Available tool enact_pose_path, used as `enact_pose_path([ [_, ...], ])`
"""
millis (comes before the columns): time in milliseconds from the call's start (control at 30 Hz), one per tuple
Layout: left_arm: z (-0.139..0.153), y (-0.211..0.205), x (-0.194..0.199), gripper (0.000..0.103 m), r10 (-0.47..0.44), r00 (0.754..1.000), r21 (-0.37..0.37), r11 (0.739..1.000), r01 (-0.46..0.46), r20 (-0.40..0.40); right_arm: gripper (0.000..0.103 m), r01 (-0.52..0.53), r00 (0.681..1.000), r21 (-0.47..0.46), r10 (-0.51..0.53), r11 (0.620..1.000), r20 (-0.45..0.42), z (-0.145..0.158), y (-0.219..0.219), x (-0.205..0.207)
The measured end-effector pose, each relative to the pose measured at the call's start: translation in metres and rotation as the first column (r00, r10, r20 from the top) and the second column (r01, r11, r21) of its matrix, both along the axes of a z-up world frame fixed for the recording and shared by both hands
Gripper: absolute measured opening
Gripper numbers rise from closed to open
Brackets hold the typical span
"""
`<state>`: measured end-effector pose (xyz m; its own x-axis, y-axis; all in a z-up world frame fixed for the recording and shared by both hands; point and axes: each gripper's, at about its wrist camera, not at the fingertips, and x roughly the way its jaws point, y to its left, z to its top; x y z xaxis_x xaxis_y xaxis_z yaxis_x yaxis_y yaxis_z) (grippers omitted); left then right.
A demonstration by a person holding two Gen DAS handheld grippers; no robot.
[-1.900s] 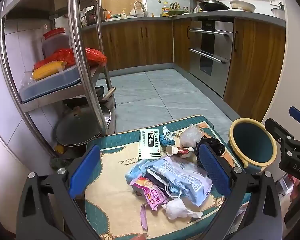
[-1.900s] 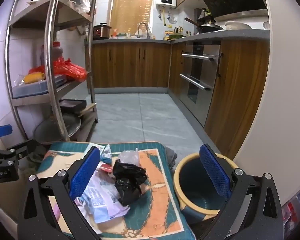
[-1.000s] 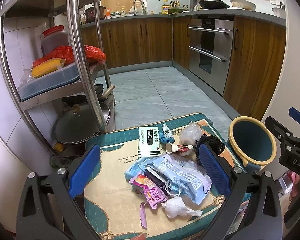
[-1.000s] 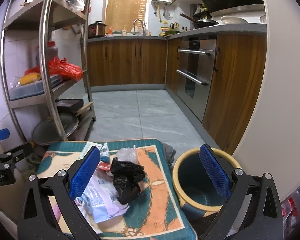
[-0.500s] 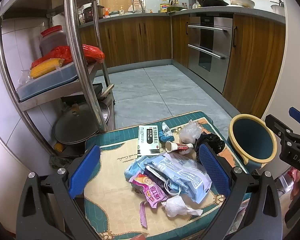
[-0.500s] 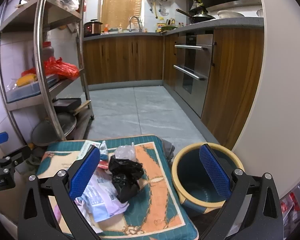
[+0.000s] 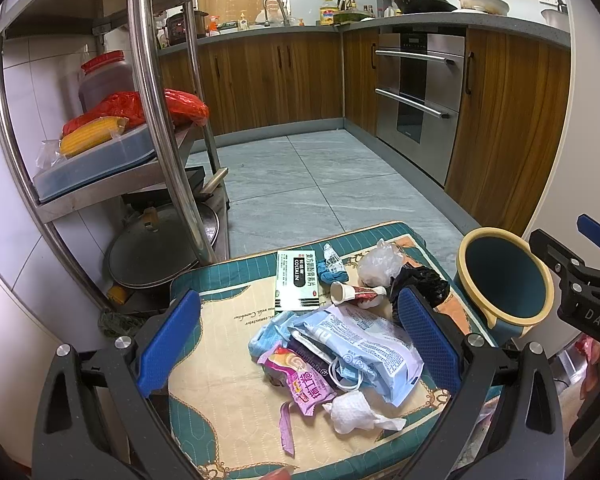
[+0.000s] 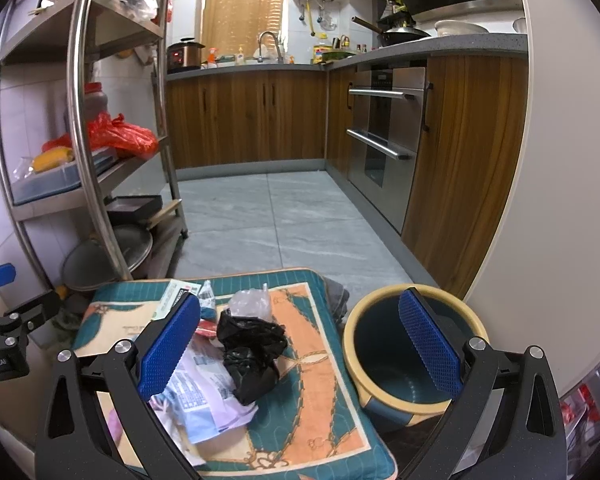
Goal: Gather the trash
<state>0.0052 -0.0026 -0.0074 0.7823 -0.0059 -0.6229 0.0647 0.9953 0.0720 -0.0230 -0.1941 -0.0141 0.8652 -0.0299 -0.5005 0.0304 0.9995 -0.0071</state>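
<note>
A pile of trash lies on the patterned cushion [image 7: 220, 344], with the yellow-rimmed bin [image 7: 504, 276] standing just beside the cushion's right edge. The left gripper [image 7: 296, 344] hangs spread wide and empty above the cushion; the blue wrapper [image 7: 364, 344], pink packet [image 7: 304, 384] and crumpled tissue [image 7: 352, 412] lie between its fingers in view, untouched. The right gripper [image 8: 300, 344] is likewise released and empty: the black bag [image 8: 248, 352] on the cushion lies between its fingers, and its right finger [image 8: 428, 344] overlaps the bin's mouth.
</note>
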Motion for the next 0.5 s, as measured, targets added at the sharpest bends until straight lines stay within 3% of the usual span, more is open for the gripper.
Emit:
enact_pose_path([
  [500, -0.002, -0.0009, -0.0004, 0.098, -0.003, 1.0, 0.007, 1.0, 0.003, -0.002, 0.099, 0.005, 1.0, 0.004, -0.005, 1.0, -0.007, -0.0032, -0.0009, -0.0004],
])
